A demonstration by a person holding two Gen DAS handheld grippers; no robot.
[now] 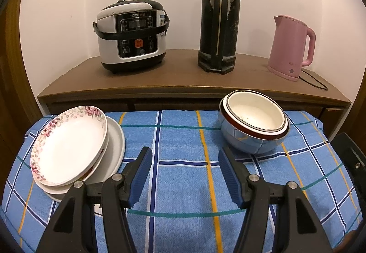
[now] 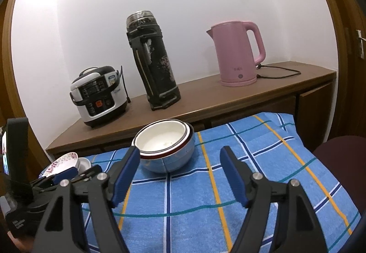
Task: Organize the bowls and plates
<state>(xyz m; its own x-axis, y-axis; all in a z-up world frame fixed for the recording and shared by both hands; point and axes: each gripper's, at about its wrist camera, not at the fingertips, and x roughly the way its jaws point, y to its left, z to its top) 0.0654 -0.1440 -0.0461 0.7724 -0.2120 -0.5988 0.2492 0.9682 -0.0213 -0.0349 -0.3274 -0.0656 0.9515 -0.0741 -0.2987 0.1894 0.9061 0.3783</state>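
Both stacks look done: bowls [image 1: 254, 120] nested on the right of the blue checked cloth [image 1: 183, 184], plates [image 1: 68, 145] stacked on the left, the flowered one tilted on top of a plain white one.

Key relation — the bowls are seen just ahead of the right gripper [image 2: 180, 161] and a little to its left, with the left pad [image 2: 127, 170] close beside the bowl rim but not touching, as far as can be told. Nothing is held; the jaws are spread wide with only cloth between them. The right gripper is pointed shallowly downward.

The left gripper [image 1: 185, 161] is also wide and empty, angled more steeply down at bare cloth between the two stacks — plates to its left, bowls ahead-right. Neither stack is touched.

Judgement: the right hand is nearer the bowls, the left nearer the plates. If anything remains, the tilted top plate would need squaring — that would fall to the left hand.
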